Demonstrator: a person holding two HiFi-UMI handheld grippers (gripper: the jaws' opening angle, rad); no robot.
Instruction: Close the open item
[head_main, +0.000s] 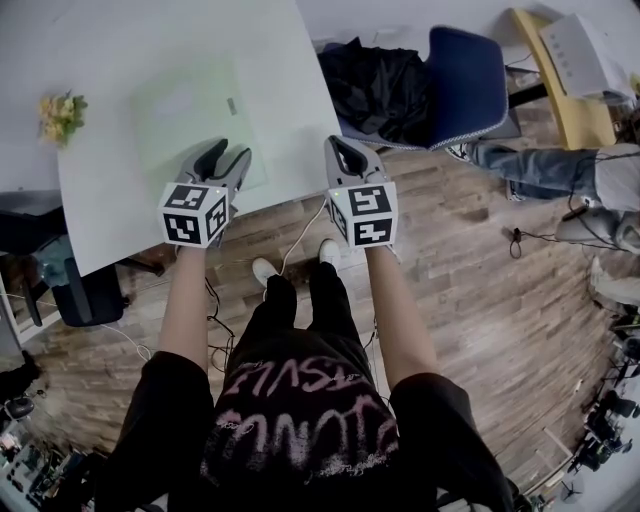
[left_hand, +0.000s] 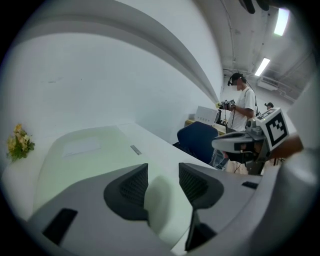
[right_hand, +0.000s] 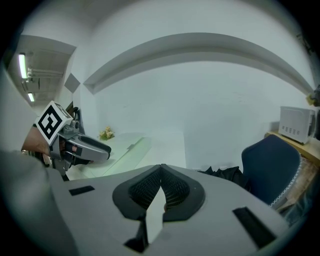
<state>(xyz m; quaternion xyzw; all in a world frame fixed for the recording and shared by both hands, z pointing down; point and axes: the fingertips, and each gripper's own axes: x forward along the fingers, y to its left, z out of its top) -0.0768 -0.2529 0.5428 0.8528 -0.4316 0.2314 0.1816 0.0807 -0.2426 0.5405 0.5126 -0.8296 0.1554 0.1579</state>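
Note:
A pale green flat folder (head_main: 190, 120) lies on the white table (head_main: 110, 210), with a small grey tab (head_main: 232, 105) near its right edge. It also shows in the left gripper view as the folder (left_hand: 85, 155) and the tab (left_hand: 135, 149). My left gripper (head_main: 228, 150) hovers at the folder's near right corner, jaws open, nothing between them (left_hand: 163, 170). My right gripper (head_main: 345, 148) is at the table's right edge, beside the folder, jaws shut on nothing (right_hand: 160, 167). I cannot tell whether the folder's cover is lifted.
A small bunch of flowers (head_main: 62, 115) lies at the table's left. A blue chair (head_main: 470, 85) with a black garment (head_main: 375, 85) stands right of the table. Another person's legs (head_main: 560, 170) are at the far right, by a yellow desk (head_main: 560, 100).

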